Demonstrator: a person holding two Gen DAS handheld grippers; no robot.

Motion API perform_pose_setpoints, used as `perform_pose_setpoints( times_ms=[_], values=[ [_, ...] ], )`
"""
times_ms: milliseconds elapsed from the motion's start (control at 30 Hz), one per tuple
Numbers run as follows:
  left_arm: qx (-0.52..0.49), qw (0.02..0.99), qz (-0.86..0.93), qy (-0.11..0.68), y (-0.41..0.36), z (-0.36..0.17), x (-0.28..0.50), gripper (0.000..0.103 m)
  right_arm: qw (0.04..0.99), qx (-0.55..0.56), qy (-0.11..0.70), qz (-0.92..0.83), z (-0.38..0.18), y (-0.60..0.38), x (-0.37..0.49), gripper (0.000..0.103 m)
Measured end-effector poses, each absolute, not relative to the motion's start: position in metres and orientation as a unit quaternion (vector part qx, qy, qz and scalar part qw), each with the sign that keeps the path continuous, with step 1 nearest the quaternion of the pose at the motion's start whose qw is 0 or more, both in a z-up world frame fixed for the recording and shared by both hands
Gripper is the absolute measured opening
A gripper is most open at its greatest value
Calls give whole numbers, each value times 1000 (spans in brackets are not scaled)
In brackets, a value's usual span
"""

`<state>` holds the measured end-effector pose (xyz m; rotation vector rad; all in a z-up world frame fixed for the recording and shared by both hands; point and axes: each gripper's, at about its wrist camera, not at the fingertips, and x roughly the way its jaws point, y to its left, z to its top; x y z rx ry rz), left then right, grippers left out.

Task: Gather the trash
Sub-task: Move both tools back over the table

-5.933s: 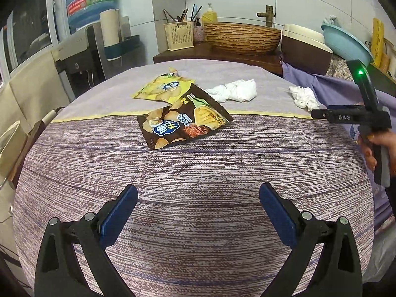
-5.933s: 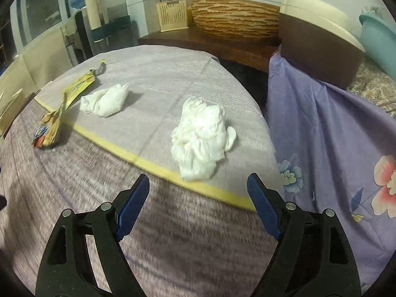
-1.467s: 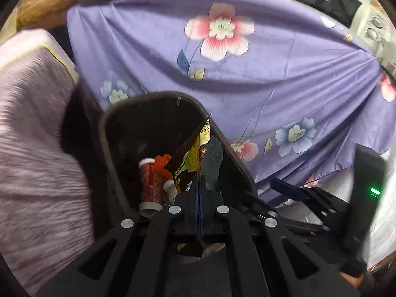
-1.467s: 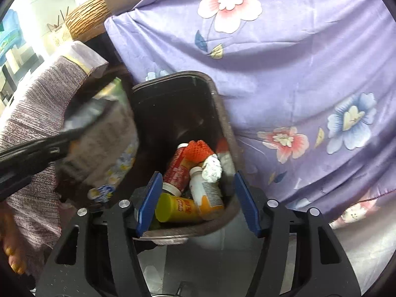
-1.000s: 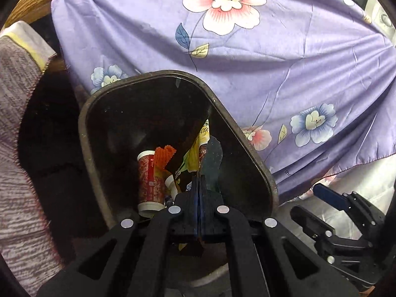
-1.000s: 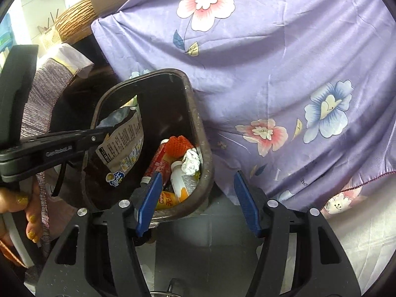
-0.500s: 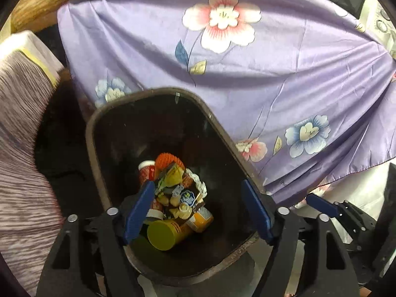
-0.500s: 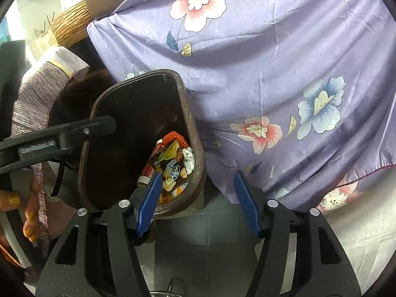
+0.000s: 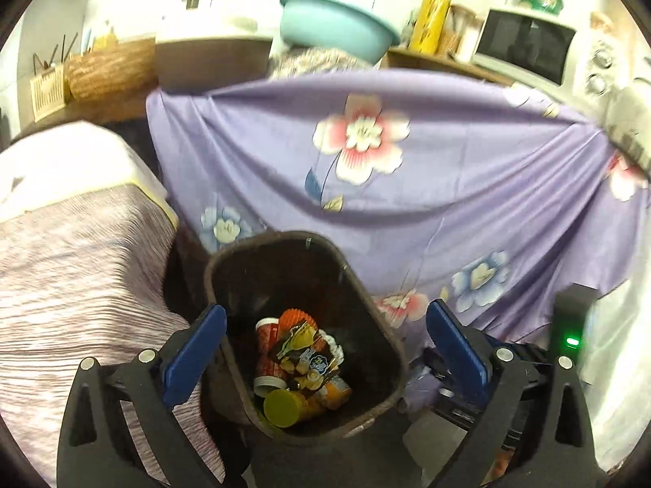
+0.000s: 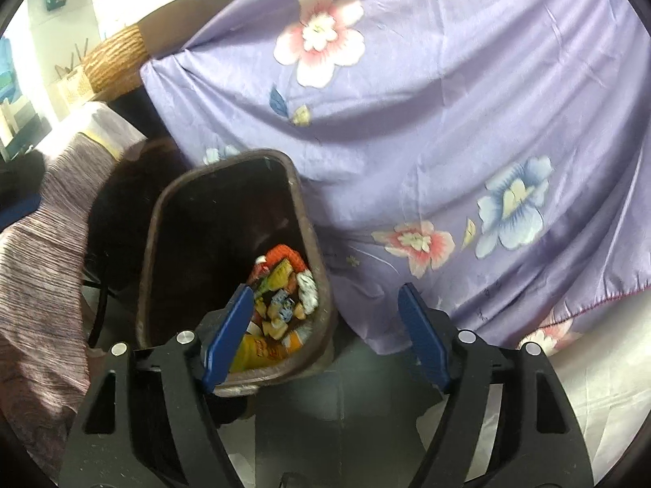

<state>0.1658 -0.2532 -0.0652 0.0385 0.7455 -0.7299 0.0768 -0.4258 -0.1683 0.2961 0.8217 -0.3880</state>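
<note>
A dark brown trash bin [image 9: 382, 325] stands on the floor between the table and a purple floral cloth. Inside lie a chip bag [image 9: 303, 349], cups, bottles and a yellow lid. My left gripper [image 9: 323, 311] hangs above the bin, its jaws opening wide with nothing between them. In the right wrist view the bin [image 10: 313, 236] sits at lower left with the chip bag [image 10: 280, 280] on the pile. My right gripper [image 10: 323, 290] hovers over the bin's near right corner, jaws opening and empty.
The purple floral cloth [image 9: 447, 203] drapes behind and to the right of the bin. A table with a striped cloth [image 9: 81, 264] is on the left. A teal basin [image 9: 337, 24], a woven basket [image 9: 110, 69] and a microwave [image 9: 525, 44] stand behind.
My left gripper opened and let the chip bag fall into the bin, then rose up and back from it. The right gripper's jaws widened a little.
</note>
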Motion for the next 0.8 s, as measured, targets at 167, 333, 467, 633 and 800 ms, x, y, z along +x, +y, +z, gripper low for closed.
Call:
perform_pose_setpoints(
  times_ms=[167, 333, 467, 633, 800],
  values=[
    [36, 876, -332, 349, -225, -47, 151, 98, 901, 136, 384, -150, -151, -400, 94, 80],
    [45, 894, -292, 338, -179, -37, 147, 98, 914, 105, 380, -98, -137, -360, 117, 83],
    [43, 906, -242, 345, -128, -31, 151, 98, 921, 86, 377, -51, -125, -325, 138, 84],
    [49, 924, -175, 337, -61, -22, 153, 98, 929, 60, 365, 11, -104, -277, 161, 84],
    [83, 935, -116, 325, -7, -14, 156, 98, 932, 35, 350, 84, -73, -225, 178, 85]
  ],
)
